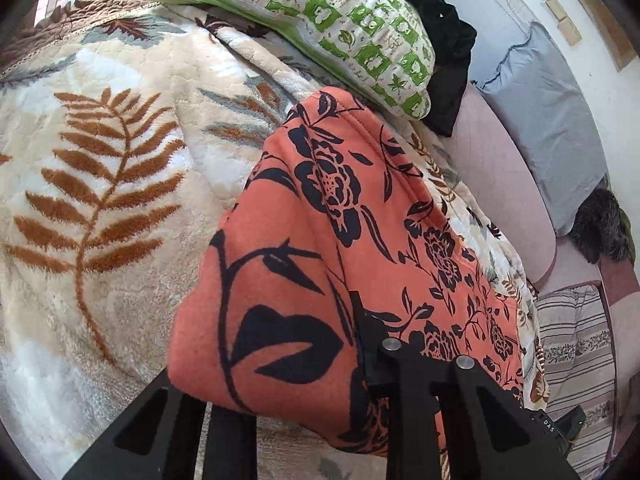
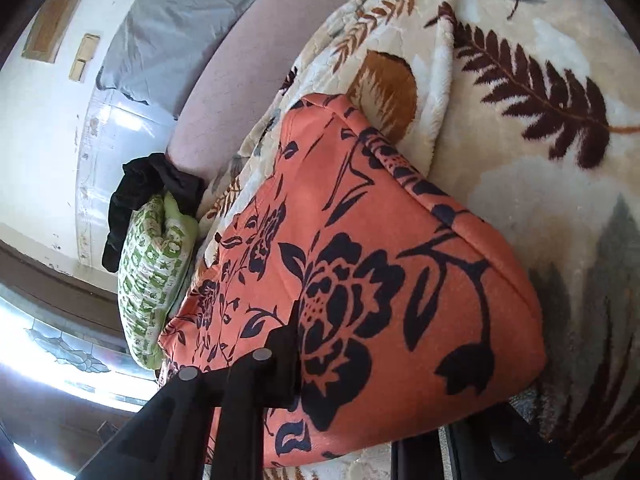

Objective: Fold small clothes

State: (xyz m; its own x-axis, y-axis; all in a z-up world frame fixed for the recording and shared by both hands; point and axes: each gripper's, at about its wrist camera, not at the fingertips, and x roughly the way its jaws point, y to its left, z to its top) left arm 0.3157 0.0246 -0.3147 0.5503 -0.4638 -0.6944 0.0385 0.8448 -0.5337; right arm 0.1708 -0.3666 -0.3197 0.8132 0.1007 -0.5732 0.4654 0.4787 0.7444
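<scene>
While each pair of tongs, left tongs [image 1: 296, 376] and right tongs [image 2: 384, 380], grips a near edge of the garment [image 1: 320, 240], the orange floral cloth lies doubled on the blanket [image 1: 100, 160], the pillow [image 1: 340, 24] at its one o'clock. Judging by the rounded fold edges, one fold seems made; further folds and flattening likely remain.

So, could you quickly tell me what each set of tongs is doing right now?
Left tongs: closed on the orange floral garment.
Right tongs: closed on the same garment.
</scene>
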